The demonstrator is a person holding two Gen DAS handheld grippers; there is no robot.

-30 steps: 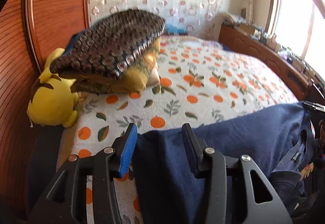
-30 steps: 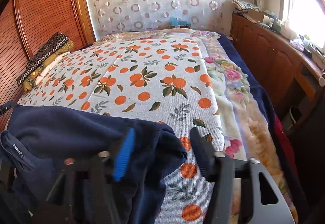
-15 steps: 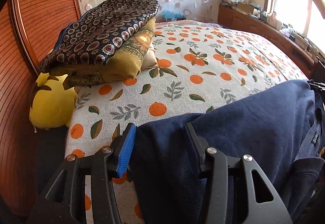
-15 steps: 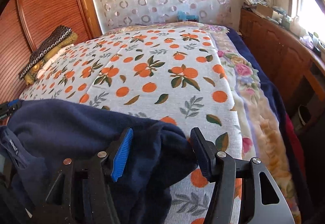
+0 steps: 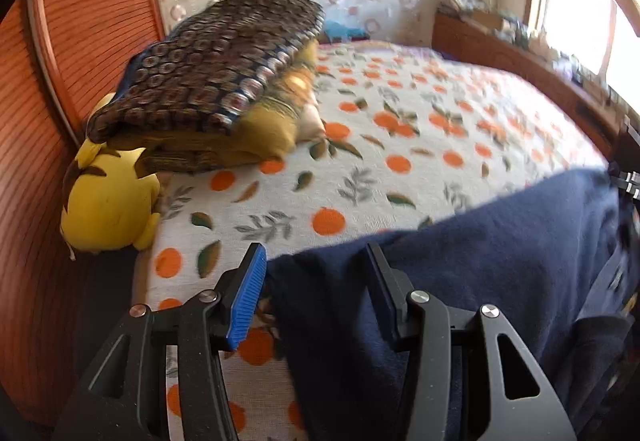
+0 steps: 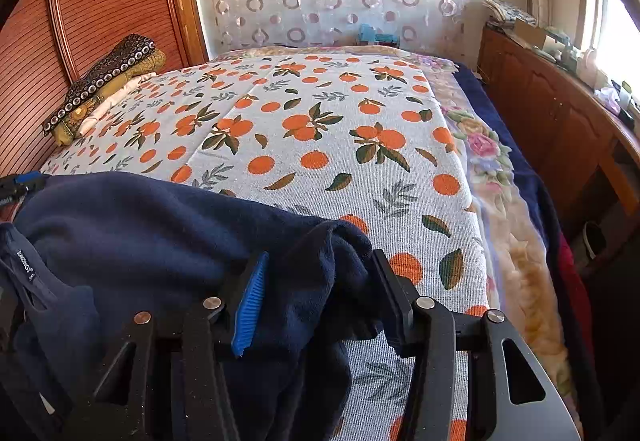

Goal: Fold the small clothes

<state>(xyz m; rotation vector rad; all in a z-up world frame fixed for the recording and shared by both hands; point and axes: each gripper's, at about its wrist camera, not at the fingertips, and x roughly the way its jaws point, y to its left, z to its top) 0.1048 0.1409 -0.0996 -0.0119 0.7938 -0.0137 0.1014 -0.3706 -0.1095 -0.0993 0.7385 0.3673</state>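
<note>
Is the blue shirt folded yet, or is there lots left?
Done: a folded pile sits by the yellow plush toy. In hand: the navy top lies bunched on the orange-print bedspread, a corner between each tool, left tool and right tool, the right closing. Left: flattening and folding it.

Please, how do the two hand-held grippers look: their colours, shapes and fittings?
Both look alike. The left hand-held gripper and the right hand-held gripper are matte black, with open triangular cut-outs and round silver screws. Each has one ribbed blue pad and one black pad. No cables, markings or sleeves show.
</note>
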